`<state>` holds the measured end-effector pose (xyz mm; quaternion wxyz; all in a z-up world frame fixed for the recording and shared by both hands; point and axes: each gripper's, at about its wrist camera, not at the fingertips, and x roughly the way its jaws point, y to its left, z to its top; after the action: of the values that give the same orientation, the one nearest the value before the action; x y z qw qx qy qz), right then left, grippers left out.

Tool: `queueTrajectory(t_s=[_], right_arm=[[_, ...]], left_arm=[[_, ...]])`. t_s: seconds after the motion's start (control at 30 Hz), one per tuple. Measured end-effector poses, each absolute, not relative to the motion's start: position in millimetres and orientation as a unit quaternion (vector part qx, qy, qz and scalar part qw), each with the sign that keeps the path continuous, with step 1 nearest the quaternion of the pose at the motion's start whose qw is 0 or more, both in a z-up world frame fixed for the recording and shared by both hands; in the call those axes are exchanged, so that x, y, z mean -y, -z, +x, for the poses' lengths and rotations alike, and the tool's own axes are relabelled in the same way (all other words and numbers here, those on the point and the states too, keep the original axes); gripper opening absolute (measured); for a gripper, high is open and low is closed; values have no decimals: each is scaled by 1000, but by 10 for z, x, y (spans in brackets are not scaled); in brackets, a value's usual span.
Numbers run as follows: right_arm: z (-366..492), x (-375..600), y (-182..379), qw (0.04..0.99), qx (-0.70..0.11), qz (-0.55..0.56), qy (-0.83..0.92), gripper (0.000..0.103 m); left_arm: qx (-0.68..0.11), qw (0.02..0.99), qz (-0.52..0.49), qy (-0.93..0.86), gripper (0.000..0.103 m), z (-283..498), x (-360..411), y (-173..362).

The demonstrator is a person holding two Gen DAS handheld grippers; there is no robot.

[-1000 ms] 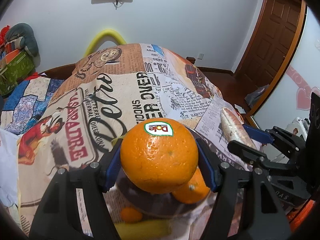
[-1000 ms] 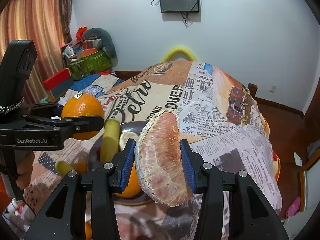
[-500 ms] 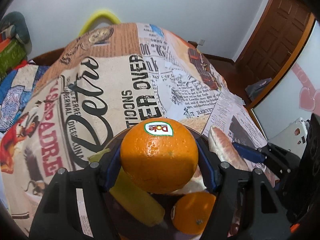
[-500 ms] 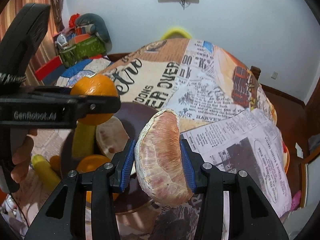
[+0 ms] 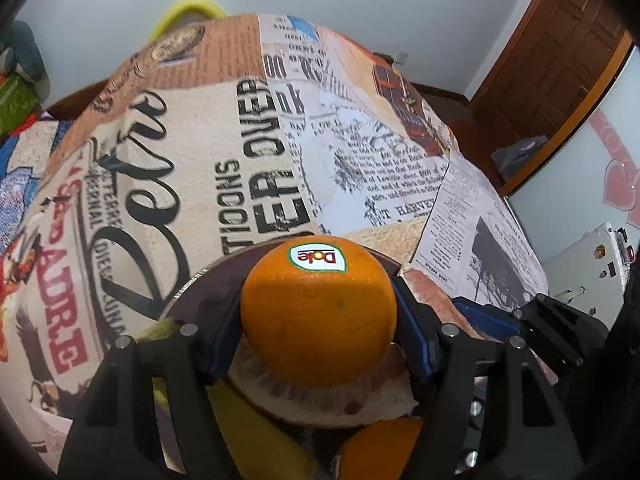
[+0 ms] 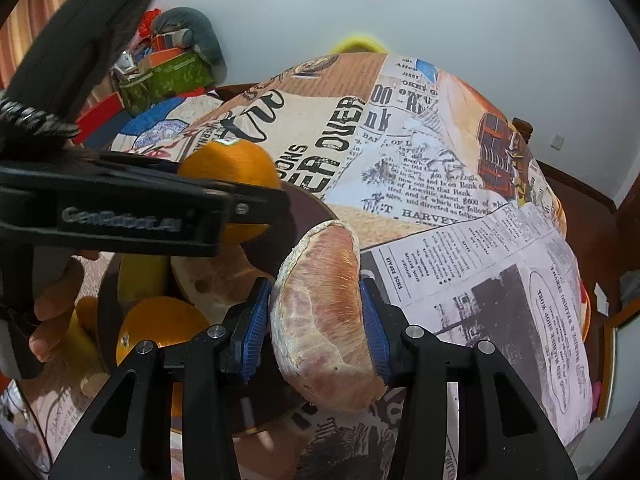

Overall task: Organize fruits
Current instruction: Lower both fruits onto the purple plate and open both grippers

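Observation:
My left gripper point(image 5: 318, 320) is shut on a Dole-stickered orange point(image 5: 318, 312) and holds it over the dark plate point(image 5: 216, 280). The orange also shows in the right wrist view point(image 6: 232, 168). My right gripper point(image 6: 316, 320) is shut on a peeled pomelo wedge point(image 6: 324, 316) at the plate's right edge point(image 6: 308, 204). The wedge shows in the left wrist view point(image 5: 428, 292). On the plate lie another pomelo piece point(image 5: 320, 404), a banana point(image 5: 256, 436) and a second orange point(image 5: 380, 452).
The table wears a newspaper-print cloth point(image 5: 280, 140). A small orange fruit point(image 6: 86, 312) and a yellow banana point(image 6: 86, 352) lie left of the plate. Boxes and a soft toy point(image 6: 176, 60) sit beyond the table. A wooden door point(image 5: 552, 48) is at the right.
Both grippers have moved forward and lower over the plate. The orange now hangs over the pomelo piece on the plate, and the wedge has come to the plate's right rim.

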<state>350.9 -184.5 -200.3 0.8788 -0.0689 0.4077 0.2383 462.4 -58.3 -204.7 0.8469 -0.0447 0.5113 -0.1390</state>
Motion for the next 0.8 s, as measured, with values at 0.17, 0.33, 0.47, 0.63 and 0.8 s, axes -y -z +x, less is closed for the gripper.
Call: queueTrajectory(t_s=[0.17, 0.33, 0.47, 0.63, 0.8], right_arm=[[3502, 1849, 2008, 878, -407, -72, -242, 43], [3491, 1859, 2012, 878, -409, -71, -240, 43], [3431, 1886, 1962, 880, -404, -65, -239, 49], [3347, 1915, 1858, 887, -393, -67, -232, 52], [3196, 1961, 1713, 894, -382, -62, -227, 52]], left_arm=[[-510, 849, -33, 134, 68, 4634, 632, 2075], [-511, 847, -57, 134, 69, 4636, 573, 2050], [-499, 852, -88, 134, 69, 4570, 454, 1951], [-482, 862, -91, 125, 69, 4427, 346, 1788], [-458, 880, -64, 107, 69, 4175, 235, 1575]])
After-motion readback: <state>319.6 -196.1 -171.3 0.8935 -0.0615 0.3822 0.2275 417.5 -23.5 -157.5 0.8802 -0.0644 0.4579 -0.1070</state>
